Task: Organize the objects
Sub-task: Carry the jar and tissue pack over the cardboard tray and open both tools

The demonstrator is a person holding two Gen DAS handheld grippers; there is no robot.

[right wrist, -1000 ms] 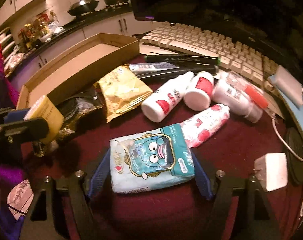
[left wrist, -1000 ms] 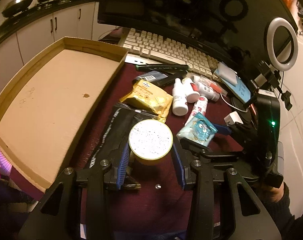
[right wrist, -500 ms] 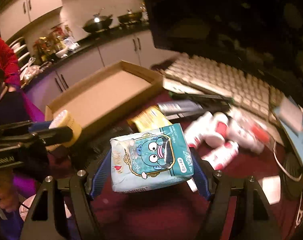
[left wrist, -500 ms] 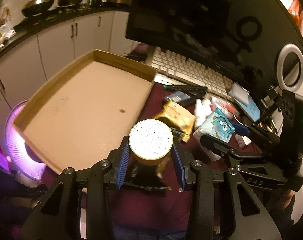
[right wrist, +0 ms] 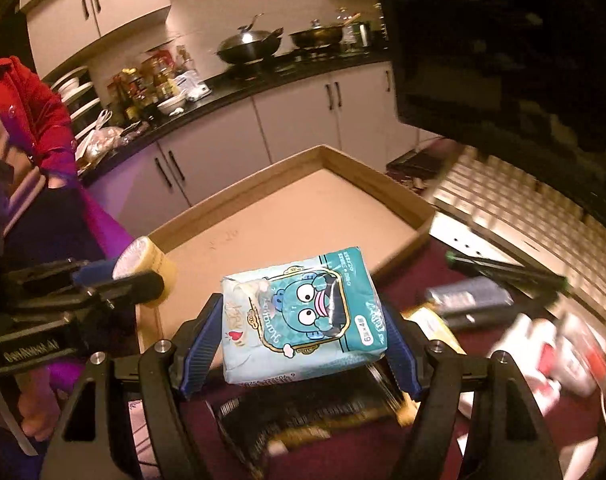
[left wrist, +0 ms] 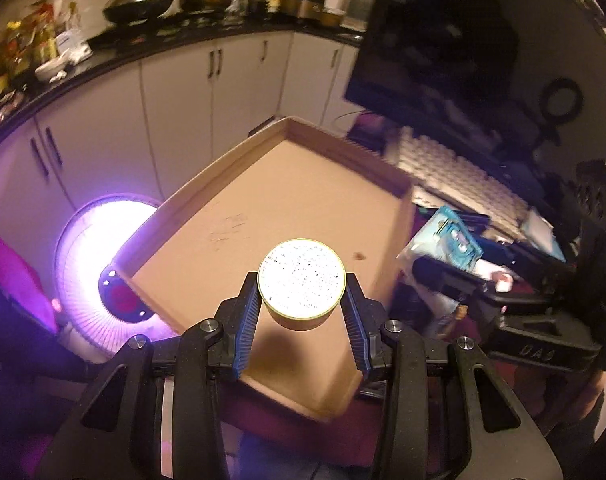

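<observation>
Change since a second ago: both grippers have lifted their loads off the dark red surface [right wrist: 503, 420] and swung toward the shallow brown cardboard tray [left wrist: 287, 216]; the clutter that lay ahead of the fingers is now off to the right.
Left gripper [left wrist: 301, 312]: its blue-padded fingers [left wrist: 247, 320] press on both sides of a short round yellow tin with a white speckled lid [left wrist: 301, 274], gripping it.
Tin position: held in the air between the fingers, above the near part of the tray floor, with its shadow on the cardboard just below.
Right gripper [right wrist: 299, 344]: its blue-padded fingers [right wrist: 201, 344] stand wide apart and clamp the two ends of a soft teal and white tissue pack printed with a blue cartoon face [right wrist: 303, 316].
Pack position: raised between the fingers, clear of the surface, just short of the tray's near wall, which lies ahead of the fingertips.
Tray: empty floor with a small dark spot; beyond the left fingers and ahead-left of the right ones.
Left behind: to the right of the right fingers, white bottles with red labels [right wrist: 559, 356], a dark green pen-like stick [right wrist: 503, 268] and a yellow foil packet [right wrist: 435, 324] lie blurred on the surface.
Further right: a white keyboard [right wrist: 535, 216] below a dark monitor [right wrist: 503, 48].
Left of tray: a glowing purple round fan [left wrist: 103, 272].
</observation>
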